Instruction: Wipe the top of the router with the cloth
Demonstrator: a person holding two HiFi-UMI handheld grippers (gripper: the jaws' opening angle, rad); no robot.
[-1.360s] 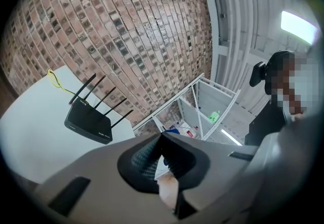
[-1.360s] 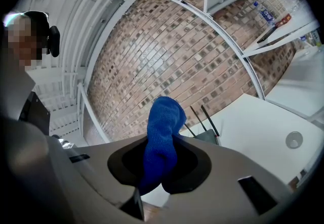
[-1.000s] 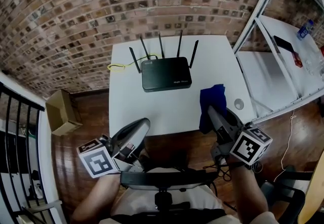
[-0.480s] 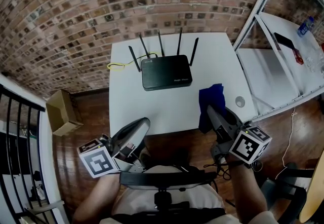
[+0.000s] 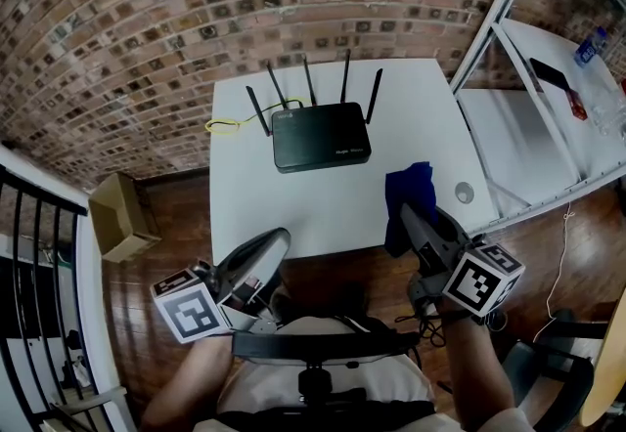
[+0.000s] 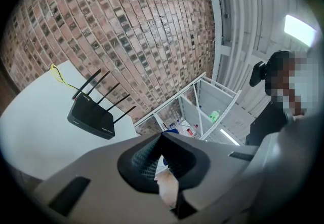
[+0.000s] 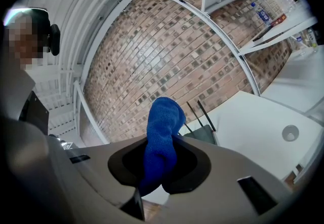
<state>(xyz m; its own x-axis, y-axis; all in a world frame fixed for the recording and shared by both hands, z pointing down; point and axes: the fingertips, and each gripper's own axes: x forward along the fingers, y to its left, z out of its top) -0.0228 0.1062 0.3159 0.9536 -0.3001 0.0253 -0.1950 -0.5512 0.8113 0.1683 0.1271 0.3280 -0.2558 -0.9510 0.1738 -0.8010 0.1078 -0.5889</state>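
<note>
right tool (image 5: pixel 411 217) clamped on blue cloth (image 5: pixel 407 188) | router (image 5: pixel 321 137) on table (image 5: pixel 293 215), ahead and left of cloth, long axis crosswise | right tool nearer | left tool (image 5: pixel 277 242) closed, apparently empty

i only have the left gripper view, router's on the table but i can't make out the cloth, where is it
Observer: The blue cloth is clamped in the jaws of the right gripper and sticks up out of them.
Operator: is it touching the router
Observer: No. In the head view the cloth hangs over the near right part of the table, apart from the router, whose top is bare.
Operator: anything between them
Observer: Only bare table. A small round thing lies on the table to the right of the cloth, away from the router.
</note>
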